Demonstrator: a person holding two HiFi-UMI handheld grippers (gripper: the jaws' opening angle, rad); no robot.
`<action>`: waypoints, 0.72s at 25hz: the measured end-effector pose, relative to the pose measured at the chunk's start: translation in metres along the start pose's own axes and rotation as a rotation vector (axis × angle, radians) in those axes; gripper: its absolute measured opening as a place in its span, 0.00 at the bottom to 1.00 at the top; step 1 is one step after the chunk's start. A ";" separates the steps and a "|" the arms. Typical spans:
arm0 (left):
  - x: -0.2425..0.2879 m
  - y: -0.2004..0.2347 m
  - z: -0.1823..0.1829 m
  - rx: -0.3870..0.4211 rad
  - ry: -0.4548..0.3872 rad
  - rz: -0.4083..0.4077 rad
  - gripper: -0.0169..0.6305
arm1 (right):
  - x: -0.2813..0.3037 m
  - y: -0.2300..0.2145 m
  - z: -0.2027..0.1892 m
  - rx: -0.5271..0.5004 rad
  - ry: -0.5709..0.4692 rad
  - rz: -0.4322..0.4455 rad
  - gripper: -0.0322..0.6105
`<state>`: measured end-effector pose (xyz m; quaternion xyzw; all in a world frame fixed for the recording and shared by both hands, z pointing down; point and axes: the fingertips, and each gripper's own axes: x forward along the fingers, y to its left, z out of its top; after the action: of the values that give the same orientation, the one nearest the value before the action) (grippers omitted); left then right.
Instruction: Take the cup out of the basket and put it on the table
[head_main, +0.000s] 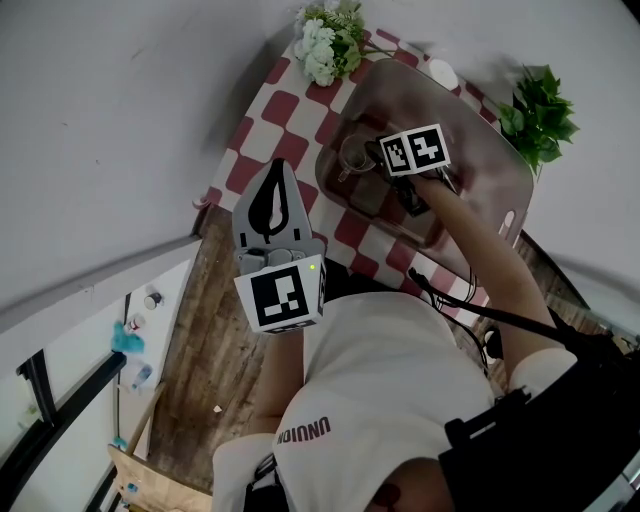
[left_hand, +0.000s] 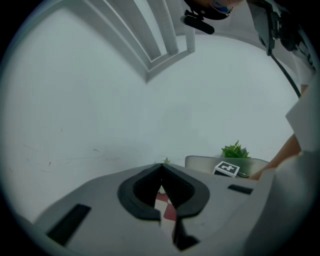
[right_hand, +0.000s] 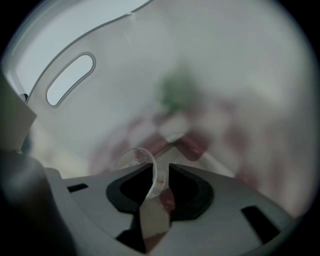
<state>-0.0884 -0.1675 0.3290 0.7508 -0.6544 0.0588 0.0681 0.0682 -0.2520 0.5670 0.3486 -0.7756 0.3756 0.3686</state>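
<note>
A clear plastic cup is inside the translucent grey basket, which stands on the red-and-white checked table. My right gripper reaches down into the basket. In the right gripper view the cup's thin wall is pinched between the jaws of the right gripper, with its rim sticking out to the left; the basket wall fills the background. My left gripper hovers over the table's near left edge, shut with nothing in it; in its own view the left gripper points at the bare wall.
White flowers stand at the table's far corner and a green plant beside the basket's right end. The basket has a handle slot. Wooden floor and a white shelf with small items lie at lower left.
</note>
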 end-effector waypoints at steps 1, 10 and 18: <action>0.000 0.000 0.000 0.002 -0.004 0.000 0.05 | 0.001 0.000 -0.001 -0.001 0.004 0.000 0.22; 0.000 0.001 -0.001 0.002 0.001 0.006 0.05 | 0.008 0.001 -0.004 0.002 0.021 -0.011 0.20; 0.000 0.001 0.000 0.004 -0.001 0.011 0.05 | 0.009 0.000 -0.003 -0.002 0.019 -0.035 0.15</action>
<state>-0.0894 -0.1674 0.3293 0.7472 -0.6586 0.0602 0.0657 0.0647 -0.2523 0.5759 0.3583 -0.7662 0.3717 0.3827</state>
